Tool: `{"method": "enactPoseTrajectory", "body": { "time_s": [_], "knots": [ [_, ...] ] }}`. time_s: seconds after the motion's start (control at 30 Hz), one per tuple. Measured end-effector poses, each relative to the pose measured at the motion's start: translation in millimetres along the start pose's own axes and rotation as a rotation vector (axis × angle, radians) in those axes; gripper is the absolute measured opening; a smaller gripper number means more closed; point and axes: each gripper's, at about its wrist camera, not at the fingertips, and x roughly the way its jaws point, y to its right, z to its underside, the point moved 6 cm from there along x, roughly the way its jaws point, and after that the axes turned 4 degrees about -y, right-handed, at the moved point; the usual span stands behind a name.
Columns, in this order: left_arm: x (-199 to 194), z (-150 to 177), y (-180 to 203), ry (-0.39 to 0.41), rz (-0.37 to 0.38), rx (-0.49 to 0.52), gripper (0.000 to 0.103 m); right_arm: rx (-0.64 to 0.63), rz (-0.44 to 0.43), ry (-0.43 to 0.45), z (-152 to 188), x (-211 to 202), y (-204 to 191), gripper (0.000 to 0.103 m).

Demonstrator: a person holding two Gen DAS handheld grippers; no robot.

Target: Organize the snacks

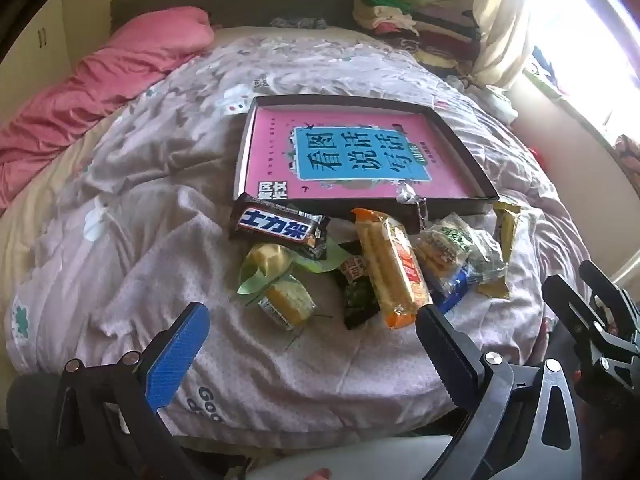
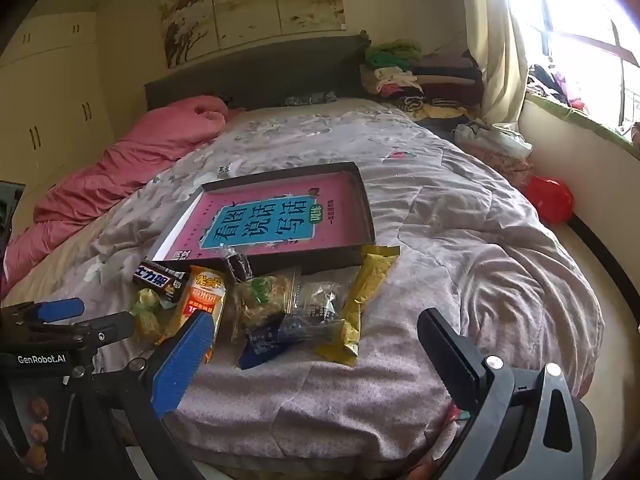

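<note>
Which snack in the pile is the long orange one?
The orange cracker pack, lying lengthwise mid-pile. It is bright orange and longer than the dark chocolate bar to its left; the slim packet on the right is yellow.

Trays (image 1: 460, 148): one
Chocolate bars (image 1: 280, 230): one
Orange cracker packs (image 1: 394, 268): one
Yellow wrapped bars (image 2: 366, 292): one
Blue packets (image 2: 266, 344): one
Pink quilts (image 1: 92, 92): one

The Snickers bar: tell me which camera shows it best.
Left wrist view. The Snickers bar appears large there, its white-and-blue label fully readable, lying at the tray's near corner. In the right wrist view it is small, far left, partly overlapped by the orange wafer pack.
</note>
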Motion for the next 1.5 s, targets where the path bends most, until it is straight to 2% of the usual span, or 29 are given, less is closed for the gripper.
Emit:
{"method": "enactPoseTrajectory", "body": {
  "time_s": [0.07,0.13,0.33,0.63,1.5],
  "knots": [
    [-3.1,0.0,-0.2,0.045,0.004,0.012,0.103,-0.001,0.0,0.005,-2.1,2.3,0.1,0.103],
    [-7.3,-0.7,2.1,0.051,-0.004,0.011,0.103,-0.021,0.005,0.029,-3.0,-1.4,-1.1,0.102],
    [-1.9,-0.3,-1.8,0.026,-0.013,0.009,0.103,-0.024,0.0,0.049,-1.0,-5.7,-3.8,0.102],
    [-1.0,-0.7,-1.0,0.038,-0.021,0.02,0.103,-0.027,-0.007,0.022,-0.3,-0.4,-5.9,0.103],
    [-6.5,-3.3,0.1,0.058,-0.028,0.023,0.103,-0.016,-0.002,0.035,-0.1,-2.1,-2.9,0.102]
  ]
}}
